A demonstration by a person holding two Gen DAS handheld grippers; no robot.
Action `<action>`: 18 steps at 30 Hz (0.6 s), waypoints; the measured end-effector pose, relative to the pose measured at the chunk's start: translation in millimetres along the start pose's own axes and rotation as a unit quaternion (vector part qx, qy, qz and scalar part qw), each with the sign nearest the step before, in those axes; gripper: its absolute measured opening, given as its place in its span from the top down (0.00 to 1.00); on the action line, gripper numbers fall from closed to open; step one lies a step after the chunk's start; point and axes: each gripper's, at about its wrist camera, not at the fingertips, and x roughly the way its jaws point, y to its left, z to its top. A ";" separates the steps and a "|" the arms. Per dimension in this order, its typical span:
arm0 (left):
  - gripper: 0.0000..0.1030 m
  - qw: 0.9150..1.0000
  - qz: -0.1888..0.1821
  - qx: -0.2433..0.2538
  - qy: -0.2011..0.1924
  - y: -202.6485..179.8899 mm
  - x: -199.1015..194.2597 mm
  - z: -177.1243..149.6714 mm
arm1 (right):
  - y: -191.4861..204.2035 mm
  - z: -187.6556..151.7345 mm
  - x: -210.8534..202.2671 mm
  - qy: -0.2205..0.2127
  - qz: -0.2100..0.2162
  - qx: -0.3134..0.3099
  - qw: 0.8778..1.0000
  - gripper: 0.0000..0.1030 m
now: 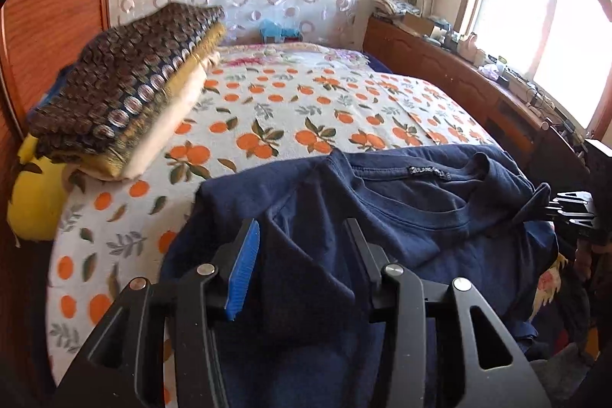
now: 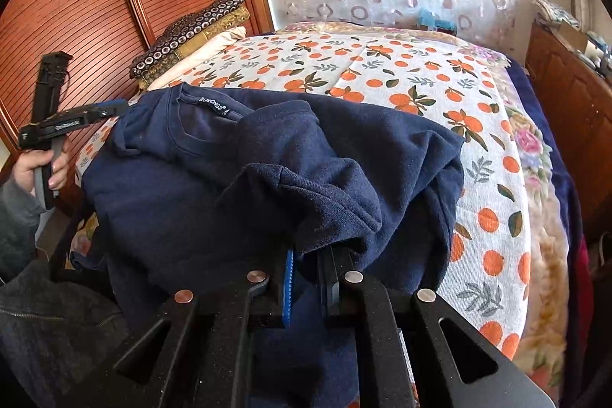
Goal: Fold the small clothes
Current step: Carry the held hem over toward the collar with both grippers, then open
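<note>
Jaws of right gripper (image 2: 310, 266) clamping shirt (image 2: 267, 155)

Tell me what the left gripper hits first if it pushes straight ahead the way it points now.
Most likely the navy shirt: the left gripper stands open with a fold of it rising between the fingers, and more shirt lies just ahead toward the collar. The orange-print bedspread lies beyond. Depth is hard to judge.

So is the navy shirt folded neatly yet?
No. The navy shirt lies rumpled on the bedspread, sleeve bunched over the body, neckline showing.
</note>
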 end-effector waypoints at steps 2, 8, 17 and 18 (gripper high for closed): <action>0.60 1.000 0.000 0.005 0.007 -0.4 8.3 -1.5 | 0.4 -3.5 3.4 -0.002 0.000 0.002 1.000 0.91; 0.96 1.000 0.012 0.026 0.000 -5.9 3.8 -8.8 | -3.5 -4.6 0.1 -0.030 -0.001 0.017 0.999 0.91; 0.96 0.999 -0.001 0.029 -0.033 -4.6 -80.3 -37.6 | 21.4 -13.2 -37.5 -0.030 0.000 -0.025 0.999 0.92; 0.96 0.999 -0.002 0.026 -0.033 -2.2 -88.4 -42.5 | 23.9 -15.5 -41.6 -0.027 0.001 -0.029 0.999 0.92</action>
